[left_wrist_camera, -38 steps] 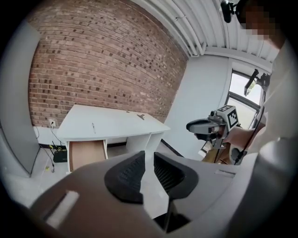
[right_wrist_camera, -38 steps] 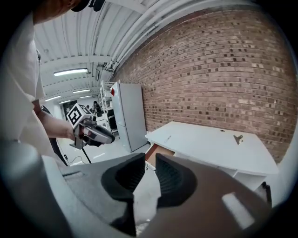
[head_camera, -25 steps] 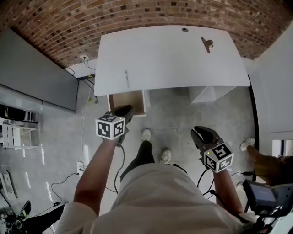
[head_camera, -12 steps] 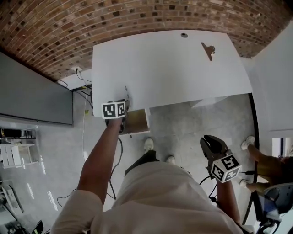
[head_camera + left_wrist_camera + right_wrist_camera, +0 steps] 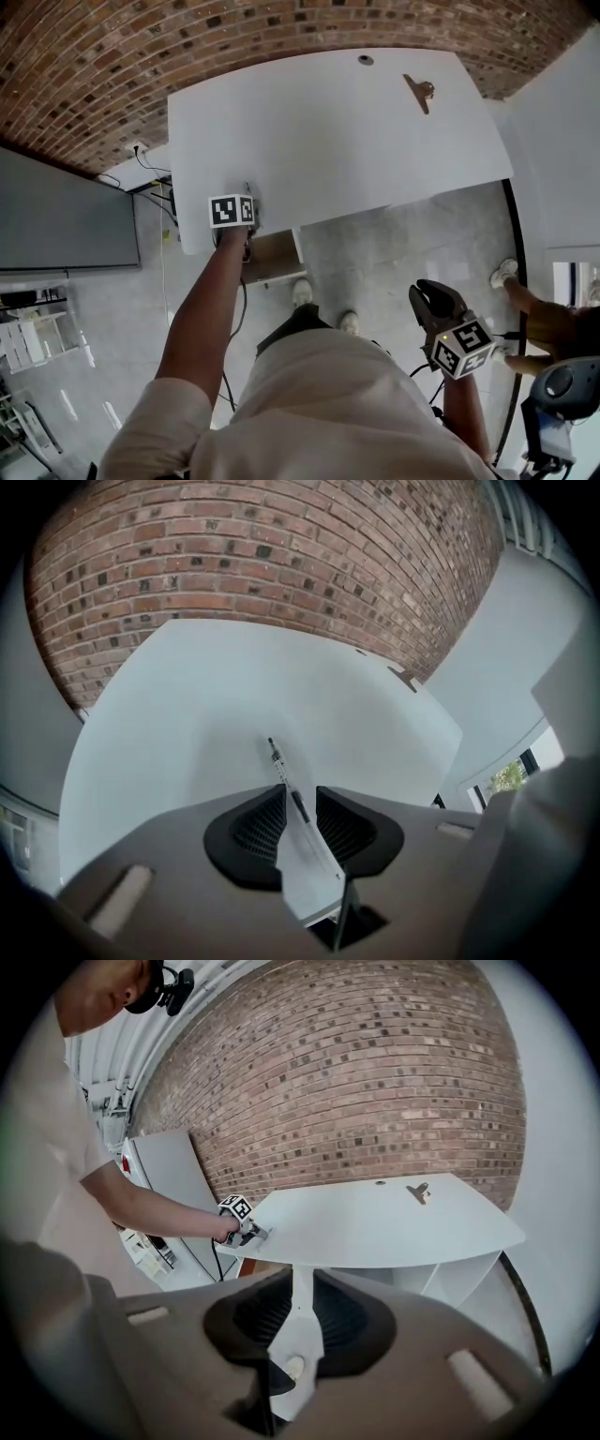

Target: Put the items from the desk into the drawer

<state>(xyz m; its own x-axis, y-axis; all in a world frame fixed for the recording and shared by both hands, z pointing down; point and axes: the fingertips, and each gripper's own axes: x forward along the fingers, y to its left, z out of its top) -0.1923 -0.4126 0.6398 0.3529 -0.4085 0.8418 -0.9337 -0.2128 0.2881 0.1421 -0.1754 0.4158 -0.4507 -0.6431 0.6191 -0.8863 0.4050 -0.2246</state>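
A thin pen (image 5: 247,188) (image 5: 282,771) lies near the front left edge of the white desk (image 5: 337,131). My left gripper (image 5: 250,197) (image 5: 300,817) is at that edge, open, with its jaws on either side of the pen. A dark binder clip (image 5: 419,91) (image 5: 405,679) (image 5: 418,1191) sits at the far right of the desk. Below the desk's front edge, the wooden drawer (image 5: 272,258) stands pulled out. My right gripper (image 5: 433,292) (image 5: 300,1312) hangs low at my right side over the floor, open and holding nothing.
A brick wall (image 5: 112,56) runs behind the desk. A grey panel (image 5: 66,225) stands to the left, with cables (image 5: 155,169) by the desk's left corner. Another person's shoe (image 5: 504,273) and arm (image 5: 553,323) show at the right.
My left gripper rose from above the open drawer onto the desk's front edge and now straddles the pen. The right gripper has stayed low at my side.
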